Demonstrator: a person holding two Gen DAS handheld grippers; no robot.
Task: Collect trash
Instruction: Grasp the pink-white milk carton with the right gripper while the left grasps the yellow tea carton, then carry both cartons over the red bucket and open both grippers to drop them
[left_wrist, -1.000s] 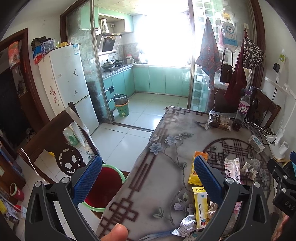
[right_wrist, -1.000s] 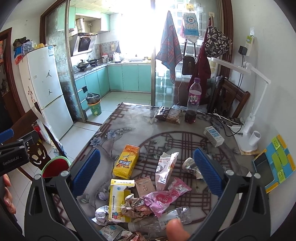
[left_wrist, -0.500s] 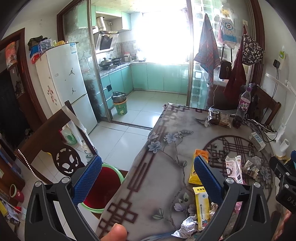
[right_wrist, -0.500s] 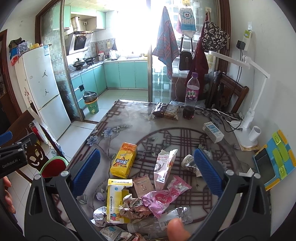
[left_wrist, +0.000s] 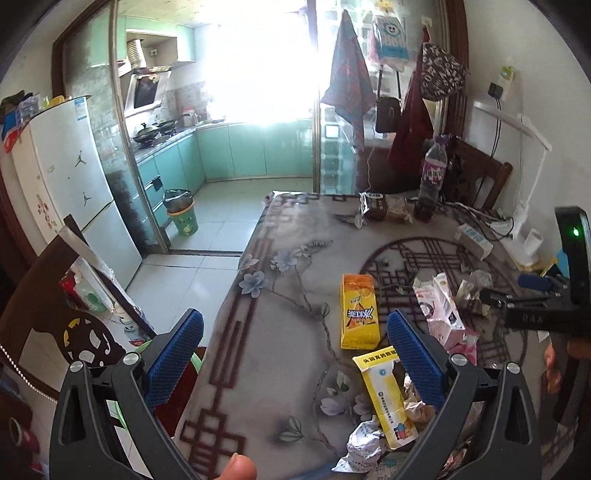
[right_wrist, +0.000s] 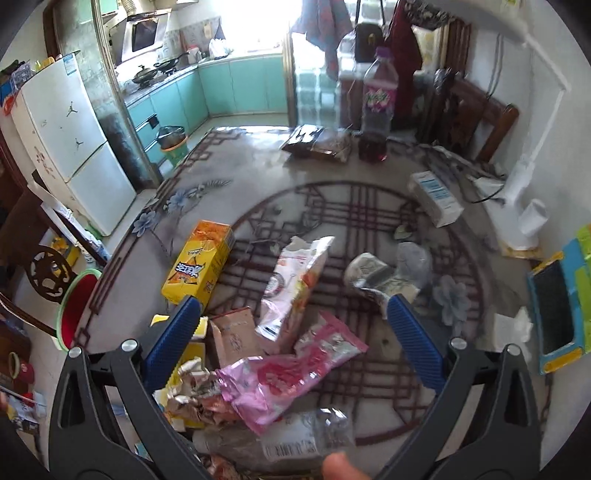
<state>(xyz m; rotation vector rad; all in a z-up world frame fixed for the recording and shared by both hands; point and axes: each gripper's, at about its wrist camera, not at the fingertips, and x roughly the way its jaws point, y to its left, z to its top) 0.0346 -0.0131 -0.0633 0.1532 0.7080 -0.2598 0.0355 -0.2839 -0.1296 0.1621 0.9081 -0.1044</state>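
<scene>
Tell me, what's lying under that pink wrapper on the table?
The pink wrapper overlaps crumpled foil scraps and a clear plastic bottle. Whatever sits directly beneath its middle is covered.

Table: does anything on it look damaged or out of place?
Yes. Torn wrappers and crumpled foil lie in a heap at the near edge, with a flattened clear bottle and a ripped-open white pouch. The purple-label bottle stands upright, intact.
</scene>
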